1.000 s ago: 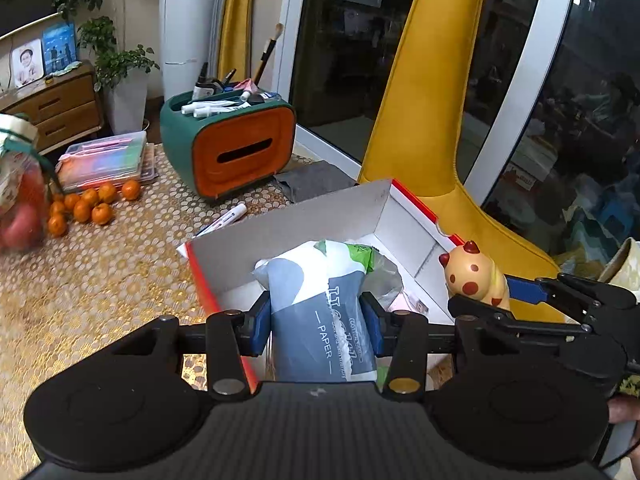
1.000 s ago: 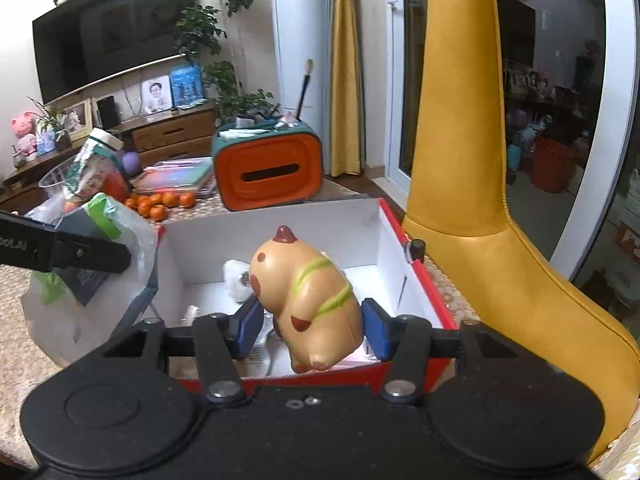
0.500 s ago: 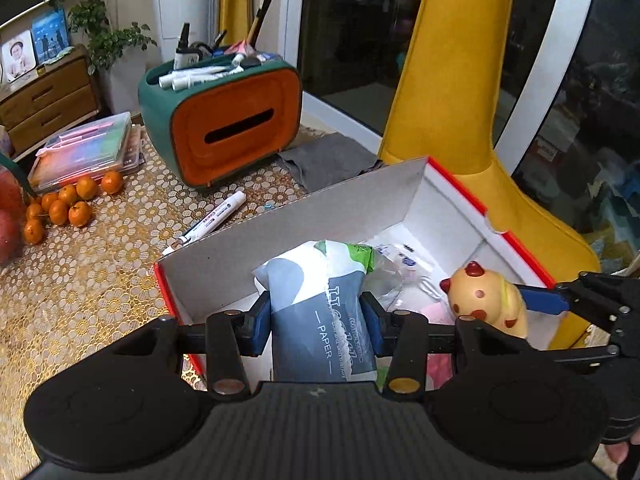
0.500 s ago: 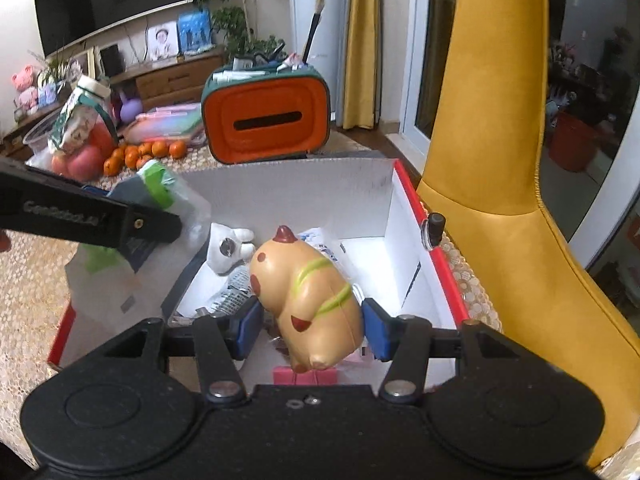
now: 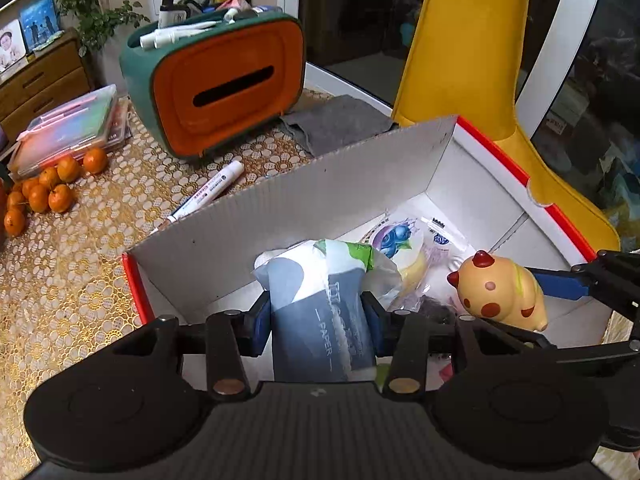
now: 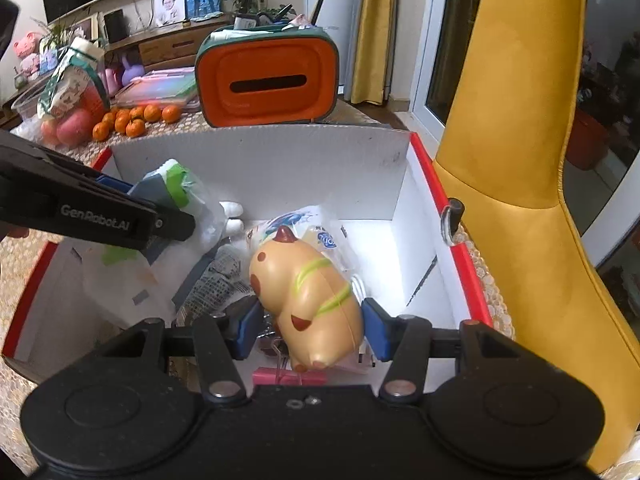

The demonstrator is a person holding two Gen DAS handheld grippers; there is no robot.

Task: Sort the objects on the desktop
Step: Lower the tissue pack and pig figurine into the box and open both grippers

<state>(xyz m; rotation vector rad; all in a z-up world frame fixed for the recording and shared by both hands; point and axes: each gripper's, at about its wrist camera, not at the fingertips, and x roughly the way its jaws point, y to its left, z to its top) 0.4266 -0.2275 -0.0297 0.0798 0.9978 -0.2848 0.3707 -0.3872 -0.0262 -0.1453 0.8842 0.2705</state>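
My left gripper point(image 5: 318, 316) clamps the tissue pack point(image 5: 320, 312), my right gripper point(image 6: 308, 320) the toy point(image 6: 306, 292), both over the box point(image 6: 424, 164); marker point(image 5: 204, 192) remains outside.

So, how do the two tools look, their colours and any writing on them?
Both tools, left tool and right tool, are matte black with round housings, blue pads and silver rivets. White lettering "GenRobot.AI" runs along the left tool's side.
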